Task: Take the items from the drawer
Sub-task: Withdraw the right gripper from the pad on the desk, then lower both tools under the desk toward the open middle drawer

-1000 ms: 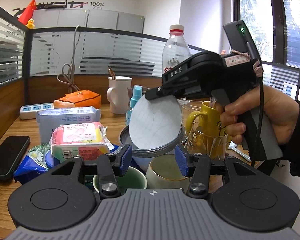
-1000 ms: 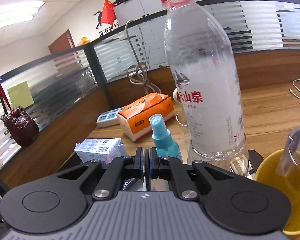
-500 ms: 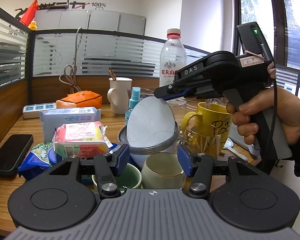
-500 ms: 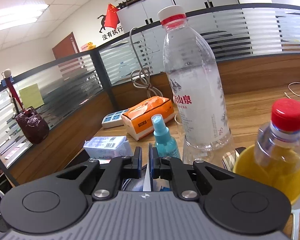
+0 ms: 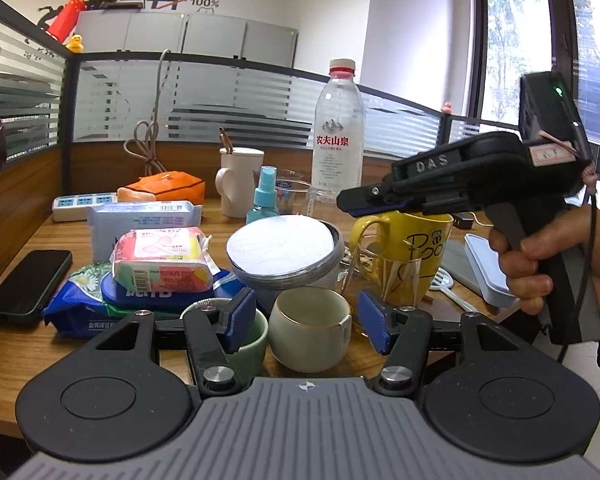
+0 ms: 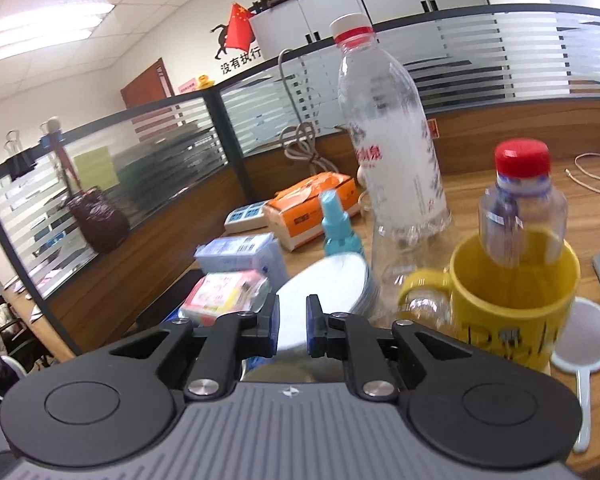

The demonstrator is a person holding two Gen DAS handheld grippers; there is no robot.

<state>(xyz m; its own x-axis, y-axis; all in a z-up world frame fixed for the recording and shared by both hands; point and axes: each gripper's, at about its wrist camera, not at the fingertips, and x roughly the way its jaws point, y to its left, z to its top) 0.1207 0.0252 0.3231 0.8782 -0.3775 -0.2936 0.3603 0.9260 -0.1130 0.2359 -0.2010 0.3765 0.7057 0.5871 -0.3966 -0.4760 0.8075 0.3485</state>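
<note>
A white round disc [image 5: 280,246] lies tilted on top of a grey round tin [image 5: 300,280] in the middle of the crowded desk. My right gripper [image 6: 292,322] is open, with the disc [image 6: 324,288] showing beyond its gap, untouched. In the left wrist view the right gripper [image 5: 348,200] hovers above the yellow mug [image 5: 412,256], to the right of the disc, held by a hand [image 5: 548,252]. My left gripper [image 5: 307,322] is open, low at the desk's front, and a beige cup [image 5: 310,334] stands between its fingers without contact. No drawer is in view.
A green cup [image 5: 236,340] sits by my left finger. Tissue packs [image 5: 162,260], a phone [image 5: 26,280], a teal spray bottle [image 5: 265,196], a tall water bottle [image 5: 338,136], a white mug [image 5: 238,184] and a glass [image 5: 384,272] crowd the desk. A small red-capped bottle [image 6: 520,208] stands in the yellow mug [image 6: 512,292].
The right gripper has opened and let go of the white disc, which now rests on the grey tin. That gripper has drawn back to the right; the left gripper stayed open.
</note>
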